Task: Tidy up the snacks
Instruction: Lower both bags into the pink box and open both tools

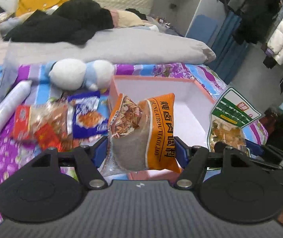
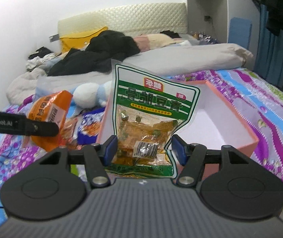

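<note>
The orange seasoning packet point(image 1: 151, 130) is sitting between the blue pads of the left gripper point(image 1: 141, 148), clamped at its lower half and held clear of the bedspread, its printed face turned toward the right. It is hanging in front of the near left corner of the pink-rimmed white box point(image 1: 200, 91), which is lying open on the floral bedspread point(image 1: 0, 154). The green pickle packet point(image 2: 151, 119) is standing upright in the right gripper point(image 2: 144, 148); the left pad is pressing on the packet's lower edge, while the right pad is standing just beside the crumpled foil, so contact on that side cannot be confirmed. In the right wrist view this packet is covering the box's point(image 2: 230, 123) left wall, and the interior showing to its right is bare white.

To the left of the box, a loose group of snack packets is lying on the bedspread: a blue packet point(image 1: 85, 117) and red packets point(image 1: 34, 127), blurred in the left wrist view. A white bottle point(image 1: 10, 105) is lying on its side beyond them, and a white-and-blue plush toy point(image 1: 82, 75) is resting just beside the box's far left corner. Behind it, a grey duvet point(image 1: 121, 47) and dark clothing point(image 1: 62, 23) are covering the rest of the bed.
</note>
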The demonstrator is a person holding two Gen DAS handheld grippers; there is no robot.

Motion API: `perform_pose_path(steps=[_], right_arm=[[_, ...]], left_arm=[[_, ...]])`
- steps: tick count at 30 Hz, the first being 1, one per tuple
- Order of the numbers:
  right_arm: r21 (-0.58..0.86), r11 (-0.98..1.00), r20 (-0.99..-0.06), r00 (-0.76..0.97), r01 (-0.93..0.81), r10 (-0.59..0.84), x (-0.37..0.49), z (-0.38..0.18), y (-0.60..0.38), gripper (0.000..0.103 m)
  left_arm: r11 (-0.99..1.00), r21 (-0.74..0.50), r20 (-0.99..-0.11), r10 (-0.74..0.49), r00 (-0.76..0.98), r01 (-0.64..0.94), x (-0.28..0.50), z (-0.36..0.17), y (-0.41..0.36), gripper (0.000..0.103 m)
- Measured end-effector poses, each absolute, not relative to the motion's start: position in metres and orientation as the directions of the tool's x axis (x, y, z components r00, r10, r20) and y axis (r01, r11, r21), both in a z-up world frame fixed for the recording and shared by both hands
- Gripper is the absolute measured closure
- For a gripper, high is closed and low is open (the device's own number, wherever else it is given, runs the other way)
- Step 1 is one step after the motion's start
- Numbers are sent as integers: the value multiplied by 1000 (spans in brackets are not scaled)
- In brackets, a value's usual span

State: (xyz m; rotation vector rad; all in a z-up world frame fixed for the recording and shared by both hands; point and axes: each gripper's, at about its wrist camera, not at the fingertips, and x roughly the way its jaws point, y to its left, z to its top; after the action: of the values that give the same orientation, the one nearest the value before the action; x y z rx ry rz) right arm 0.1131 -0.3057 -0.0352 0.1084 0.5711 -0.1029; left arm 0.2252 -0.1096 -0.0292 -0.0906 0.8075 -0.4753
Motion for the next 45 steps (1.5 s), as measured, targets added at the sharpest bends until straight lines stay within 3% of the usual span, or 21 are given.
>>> perform_pose_path(steps=[8, 16, 29, 31, 33, 35, 45], right_arm=[[42, 984, -567, 815, 173, -119, 148, -29, -337, 40], [64, 977, -642, 759, 201, -114, 189, -46, -367, 39], [81, 971, -727, 679, 224, -96, 212, -81, -386, 38], [86, 971, -731, 677, 224, -91, 214, -81, -388, 37], [98, 970, -728, 680, 221, -81, 215, -82, -390, 23], [139, 966, -719, 693, 218, -53, 214, -82, -396, 21], [147, 964, -670, 739, 221, -67, 185, -64, -384, 21]], left_arm=[[876, -263, -708, -460, 536, 404, 286, -33, -159, 30], [892, -192, -786, -389, 480, 409, 336, -68, -207, 30], [908, -169, -839, -337, 427, 384, 358, -105, -217, 30], [904, -168, -841, -340, 421, 394, 359, -106, -219, 28], [899, -159, -839, -341, 424, 409, 358, -105, -222, 15], [894, -148, -834, -342, 432, 423, 356, -105, -224, 8], [898, -92, -794, -326, 513, 429, 314, -78, -207, 8]])
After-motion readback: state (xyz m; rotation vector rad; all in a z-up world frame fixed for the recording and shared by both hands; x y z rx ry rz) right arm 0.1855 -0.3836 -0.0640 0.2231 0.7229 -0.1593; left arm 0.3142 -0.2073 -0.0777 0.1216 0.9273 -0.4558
